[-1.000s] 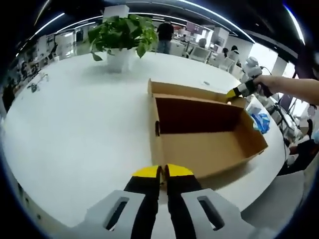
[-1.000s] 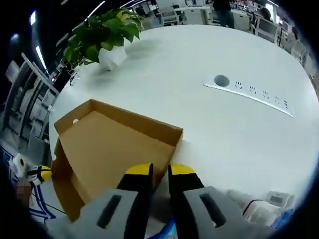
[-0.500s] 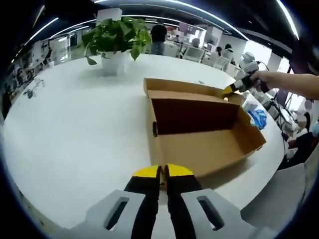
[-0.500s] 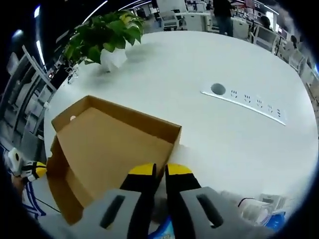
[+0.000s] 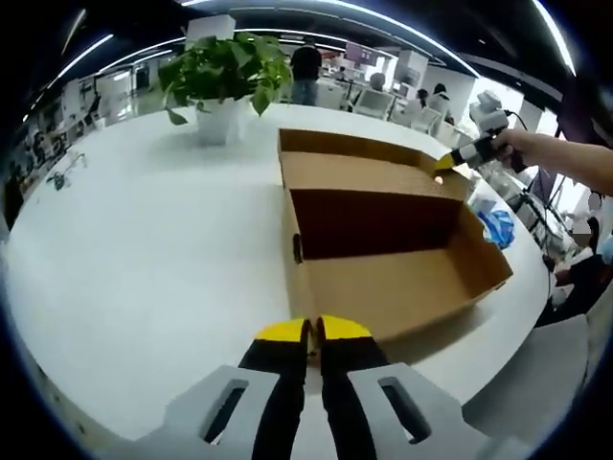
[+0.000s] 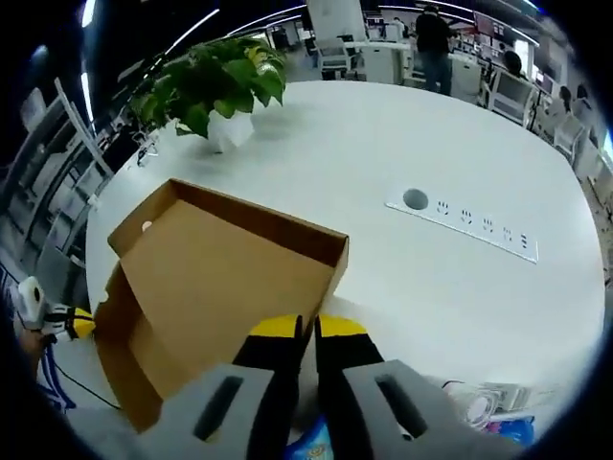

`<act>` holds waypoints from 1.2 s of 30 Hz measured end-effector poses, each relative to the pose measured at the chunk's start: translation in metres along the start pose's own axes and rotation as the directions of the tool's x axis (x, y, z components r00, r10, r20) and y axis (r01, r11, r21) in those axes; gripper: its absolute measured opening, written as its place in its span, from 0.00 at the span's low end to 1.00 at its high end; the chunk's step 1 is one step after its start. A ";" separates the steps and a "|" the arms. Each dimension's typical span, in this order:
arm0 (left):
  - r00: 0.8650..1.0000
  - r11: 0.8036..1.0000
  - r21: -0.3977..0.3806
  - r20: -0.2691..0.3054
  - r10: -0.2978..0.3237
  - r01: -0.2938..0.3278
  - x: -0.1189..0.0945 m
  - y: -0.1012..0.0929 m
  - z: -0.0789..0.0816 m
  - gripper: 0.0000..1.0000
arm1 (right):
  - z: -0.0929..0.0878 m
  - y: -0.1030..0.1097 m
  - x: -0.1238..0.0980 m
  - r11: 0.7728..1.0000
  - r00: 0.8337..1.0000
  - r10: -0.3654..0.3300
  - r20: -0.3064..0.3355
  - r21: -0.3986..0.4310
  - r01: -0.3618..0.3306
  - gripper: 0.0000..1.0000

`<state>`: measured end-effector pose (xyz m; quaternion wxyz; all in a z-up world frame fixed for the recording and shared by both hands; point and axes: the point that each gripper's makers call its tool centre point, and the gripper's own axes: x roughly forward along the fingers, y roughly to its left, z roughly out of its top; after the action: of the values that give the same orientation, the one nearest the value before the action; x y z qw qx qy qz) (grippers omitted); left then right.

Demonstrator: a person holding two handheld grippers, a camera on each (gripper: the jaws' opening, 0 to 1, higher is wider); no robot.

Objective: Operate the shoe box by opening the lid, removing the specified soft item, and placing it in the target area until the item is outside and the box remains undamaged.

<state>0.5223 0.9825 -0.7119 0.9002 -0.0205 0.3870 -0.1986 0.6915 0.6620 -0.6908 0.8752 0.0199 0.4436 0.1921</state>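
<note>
A brown cardboard shoe box (image 5: 393, 287) lies open on the white table (image 5: 144, 240), and the inside that shows is bare. Its lid (image 5: 369, 172) stands raised along the far side. My right gripper (image 5: 447, 165), held by a person's arm (image 5: 565, 158), is at the lid's far right corner. In the right gripper view that gripper (image 6: 306, 331) is shut on the near edge of the lid (image 6: 220, 278). My left gripper (image 5: 311, 329) is shut, with its tips against the box's near left corner. Its yellow tip (image 6: 77, 324) is at the box's left end. Something crumpled and blue (image 5: 498, 230) lies on the table past the box's right end.
A potted green plant (image 5: 225, 72) in a white pot stands at the far side of the table, also seen as the plant (image 6: 206, 91). A white power strip (image 6: 465, 228) is set into the tabletop beyond the lid. Office desks and people fill the background.
The lid has swung, and more of its face shows in the left gripper view. The right jaws have closed from a narrow gap to shut on the lid's edge. The left gripper stays put.
</note>
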 end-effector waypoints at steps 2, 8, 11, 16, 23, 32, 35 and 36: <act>1.000 1.000 -0.003 0.004 0.001 -0.001 0.000 0.000 0.000 0.01 | 0.003 0.001 -0.004 1.000 1.000 0.002 0.010 -0.004 -0.002 0.02; 1.000 1.000 -0.020 0.019 0.007 -0.006 -0.001 -0.001 0.000 0.01 | 0.009 0.007 -0.016 0.999 0.999 0.005 0.043 -0.033 -0.004 0.02; 1.000 1.000 -0.013 0.019 0.012 -0.012 -0.001 -0.002 0.000 0.01 | 0.013 0.011 -0.023 0.999 0.998 0.006 0.067 -0.054 -0.002 0.02; 1.000 1.000 -0.010 0.022 0.020 -0.019 -0.001 -0.002 0.000 0.01 | 0.017 0.016 -0.034 0.995 0.995 0.006 0.104 -0.096 0.004 0.01; 0.999 1.000 -0.016 0.029 0.023 -0.023 -0.001 -0.002 0.000 0.01 | 0.018 0.023 -0.046 0.986 0.987 -0.003 0.158 -0.163 0.029 0.01; 0.999 1.000 -0.018 0.036 0.027 -0.026 -0.001 -0.003 0.000 0.01 | 0.020 0.026 -0.055 0.968 0.970 -0.002 0.243 -0.243 0.063 0.01; 0.999 1.000 -0.014 0.035 0.028 -0.027 -0.001 -0.003 0.000 0.01 | 0.018 0.028 -0.059 0.963 0.963 0.001 0.270 -0.260 0.072 0.01; 0.999 1.000 -0.015 0.035 0.028 -0.028 -0.001 -0.003 0.000 0.01 | 0.018 0.029 -0.061 0.962 0.960 0.002 0.279 -0.264 0.074 0.01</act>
<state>0.5205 0.9806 -0.7106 0.9094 -0.0253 0.3727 -0.1828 0.6635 0.6699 -0.6272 0.9262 -0.0817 0.2869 0.2303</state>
